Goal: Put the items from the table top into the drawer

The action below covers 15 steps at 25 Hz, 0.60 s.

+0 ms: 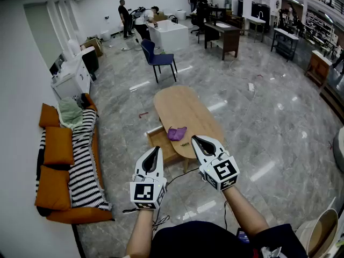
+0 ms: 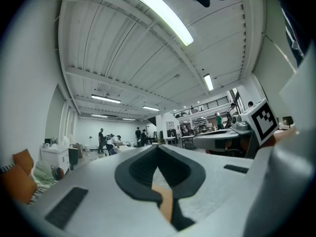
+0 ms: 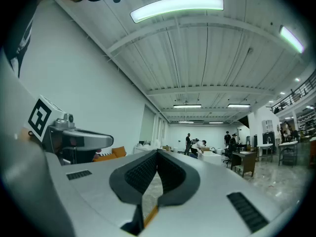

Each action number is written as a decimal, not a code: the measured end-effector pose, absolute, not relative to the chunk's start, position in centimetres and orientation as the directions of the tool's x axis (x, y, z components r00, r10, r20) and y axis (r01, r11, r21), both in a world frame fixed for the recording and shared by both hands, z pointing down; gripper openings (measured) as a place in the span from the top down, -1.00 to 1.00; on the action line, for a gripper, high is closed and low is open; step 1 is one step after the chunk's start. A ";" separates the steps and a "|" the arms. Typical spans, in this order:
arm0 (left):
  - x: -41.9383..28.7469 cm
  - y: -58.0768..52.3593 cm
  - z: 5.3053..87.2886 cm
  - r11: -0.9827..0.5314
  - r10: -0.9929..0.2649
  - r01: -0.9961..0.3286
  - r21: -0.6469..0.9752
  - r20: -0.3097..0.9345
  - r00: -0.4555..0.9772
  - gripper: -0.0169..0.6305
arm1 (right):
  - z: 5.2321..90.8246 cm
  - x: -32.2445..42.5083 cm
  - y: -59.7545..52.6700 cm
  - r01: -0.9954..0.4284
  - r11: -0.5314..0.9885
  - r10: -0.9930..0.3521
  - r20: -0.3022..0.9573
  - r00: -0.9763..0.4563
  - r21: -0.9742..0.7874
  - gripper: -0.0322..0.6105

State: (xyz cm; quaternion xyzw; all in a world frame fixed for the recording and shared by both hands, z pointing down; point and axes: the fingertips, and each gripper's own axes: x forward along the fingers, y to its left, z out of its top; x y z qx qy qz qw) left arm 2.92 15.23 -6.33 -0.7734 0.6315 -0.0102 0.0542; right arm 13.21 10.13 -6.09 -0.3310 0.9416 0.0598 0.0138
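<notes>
Pale wood forms the oval counter [image 1: 188, 109] at the middle of the head view. One purple item [image 1: 177, 133], crumpled and probably soft, lies at the counter's lower left edge. Just beside it, lower left, the drawer [image 1: 160, 143] stands pulled out and looks empty. At the bottom of the frame the left gripper [image 1: 155, 150] and the right gripper [image 1: 196, 140] are held side by side. Both are short of the counter and touch nothing. An orange sofa [image 1: 59, 160] runs down the left edge of the frame.

From the left gripper view, that gripper's jaws meet at their tips with nothing between them. The camera looks level across the hall, with ceiling lights above. Neither the purple item nor the drawer can be picked out.

From the right gripper view, the right gripper's jaws are likewise closed tip to tip and empty. The left gripper shows at the frame's left edge. Here too the task's things are out of sight.

By my reading this is the approach, with no pick-up begun. The next move calls for tipping one gripper down towards the counter and parting its jaws. It should close them on the purple item, then carry it the short way to the open drawer.
</notes>
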 end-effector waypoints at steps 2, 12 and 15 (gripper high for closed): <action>2.4 15.3 -6.2 -0.196 -0.978 -0.977 -0.089 -0.054 0.201 0.94 | -5.8 12.7 10.2 -0.626 0.773 -0.623 -0.058 -0.780 0.104 0.85; 3.0 15.2 -5.7 -0.193 -0.980 -0.979 -0.068 -0.043 0.196 0.93 | -5.6 13.4 10.1 -0.622 0.778 -0.618 -0.066 -0.783 0.085 0.85; 3.0 15.3 -5.7 -0.191 -0.980 -0.980 -0.063 -0.039 0.194 0.94 | -5.8 13.6 10.2 -0.619 0.781 -0.615 -0.067 -0.785 0.083 0.85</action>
